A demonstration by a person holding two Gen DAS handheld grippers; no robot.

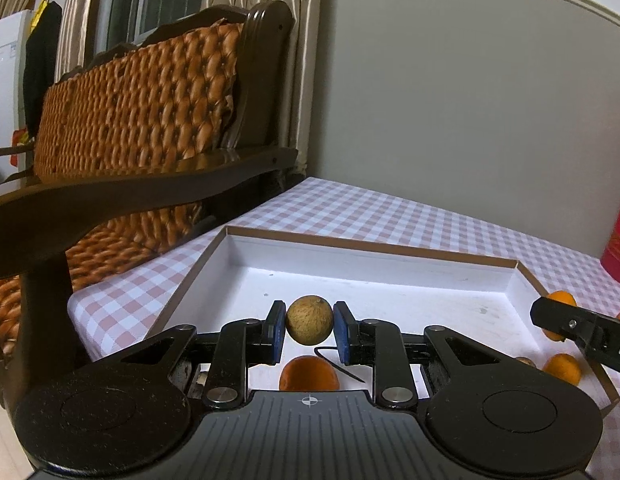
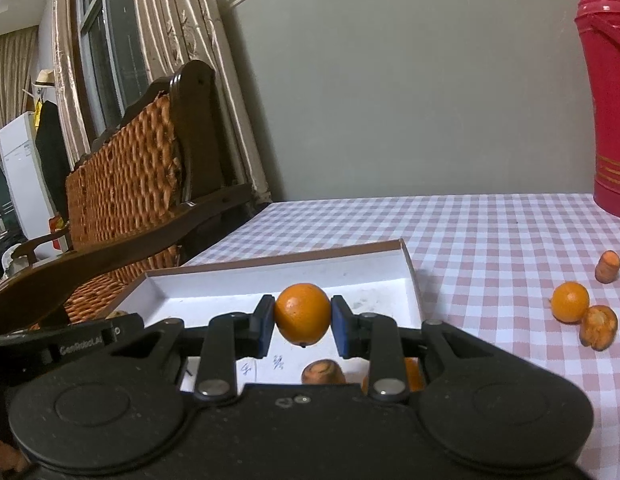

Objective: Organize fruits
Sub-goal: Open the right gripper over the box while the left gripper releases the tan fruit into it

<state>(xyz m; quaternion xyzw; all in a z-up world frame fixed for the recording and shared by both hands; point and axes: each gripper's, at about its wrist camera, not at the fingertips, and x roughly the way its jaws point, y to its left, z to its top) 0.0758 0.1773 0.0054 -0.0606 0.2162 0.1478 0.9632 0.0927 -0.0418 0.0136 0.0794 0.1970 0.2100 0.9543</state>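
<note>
1. Pink-and-white checked cloth covers the tabletop [image 2: 490, 240], which stands against a grey wall beside a wooden bench with woven orange cushions [image 1: 134, 100].
2. Shallow white box [image 1: 350, 256] with brown edges lies open on the tabletop.
3. Left hand-held gripper [image 1: 309, 330]: blue pads clamped on a round tan fruit [image 1: 309, 321], held above the box floor.
4. One orange [image 1: 309, 374] lies in the box below that fruit.
5. Right hand-held gripper [image 2: 302, 322]: pads clamped on an orange [image 2: 302, 315], held over the box.
6. Loose on the cloth right of the box: one orange [image 2: 571, 302] touching a carrot piece [image 2: 598, 327]; another carrot piece [image 2: 608, 267] nearby.
7. Red flask [image 2: 608, 100] stands at far right.
</note>
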